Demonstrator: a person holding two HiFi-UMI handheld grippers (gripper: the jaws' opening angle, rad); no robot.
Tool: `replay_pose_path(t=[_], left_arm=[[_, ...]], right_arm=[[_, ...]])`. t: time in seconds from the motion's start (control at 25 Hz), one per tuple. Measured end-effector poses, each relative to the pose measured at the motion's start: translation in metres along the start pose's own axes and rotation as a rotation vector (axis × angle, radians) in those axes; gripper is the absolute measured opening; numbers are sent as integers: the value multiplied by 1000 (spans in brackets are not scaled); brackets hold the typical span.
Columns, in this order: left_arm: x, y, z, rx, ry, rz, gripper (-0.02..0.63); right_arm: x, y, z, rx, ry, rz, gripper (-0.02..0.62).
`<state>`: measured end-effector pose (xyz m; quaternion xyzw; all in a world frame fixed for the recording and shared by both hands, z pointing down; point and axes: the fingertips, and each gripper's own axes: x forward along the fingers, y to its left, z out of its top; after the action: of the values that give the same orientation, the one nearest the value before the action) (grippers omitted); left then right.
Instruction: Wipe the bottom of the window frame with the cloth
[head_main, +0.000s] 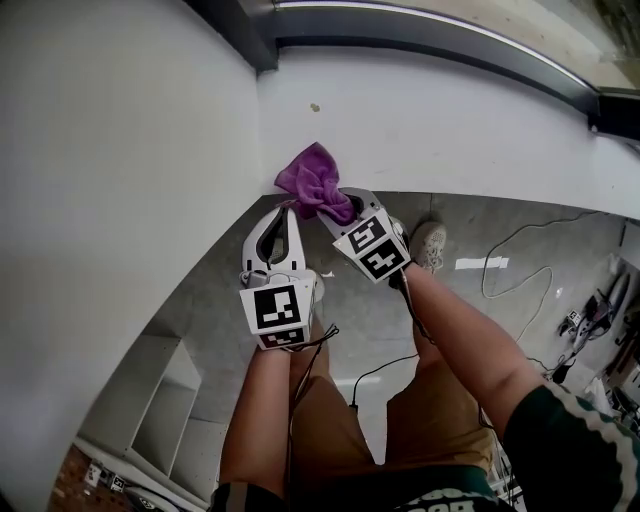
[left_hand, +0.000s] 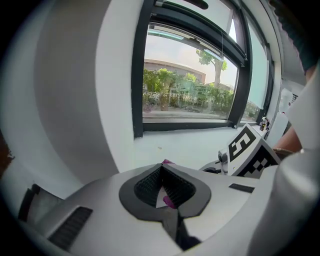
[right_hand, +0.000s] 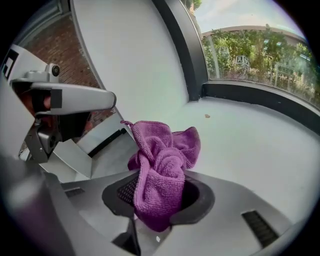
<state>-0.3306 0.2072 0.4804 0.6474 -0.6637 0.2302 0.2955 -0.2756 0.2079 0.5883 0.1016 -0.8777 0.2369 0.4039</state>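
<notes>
Cloth (right_hand: 162, 170) clamped in right tongs (right_hand: 159, 194); left tongs (left_hand: 163, 189) closed.

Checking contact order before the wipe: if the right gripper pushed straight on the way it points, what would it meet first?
Probably the white sill, touched by the purple cloth clamped in the right gripper; the dark window frame lies farther. Depth is unclear.

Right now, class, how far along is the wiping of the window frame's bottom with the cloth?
Done: the purple cloth is picked up, clamped in the right gripper. In hand: it is held at the near edge of the white sill, beside the shut, empty left gripper. Left: all the wiping, since the cloth is apart from the dark bottom frame.
</notes>
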Motion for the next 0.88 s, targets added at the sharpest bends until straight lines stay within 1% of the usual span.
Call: replay_pose_path(t=[0.4, 0.68, 0.88], left_arm=[[-6, 17, -7, -15, 10, 16, 9], [2, 14, -5, -39, 11, 21, 9], [14, 11, -4, -58, 21, 20, 9]], right_arm=[[20, 24, 19, -33, 10, 85, 149], [21, -2, 36, -25, -7, 59, 149], [22, -28, 55, 6, -28, 24, 149]])
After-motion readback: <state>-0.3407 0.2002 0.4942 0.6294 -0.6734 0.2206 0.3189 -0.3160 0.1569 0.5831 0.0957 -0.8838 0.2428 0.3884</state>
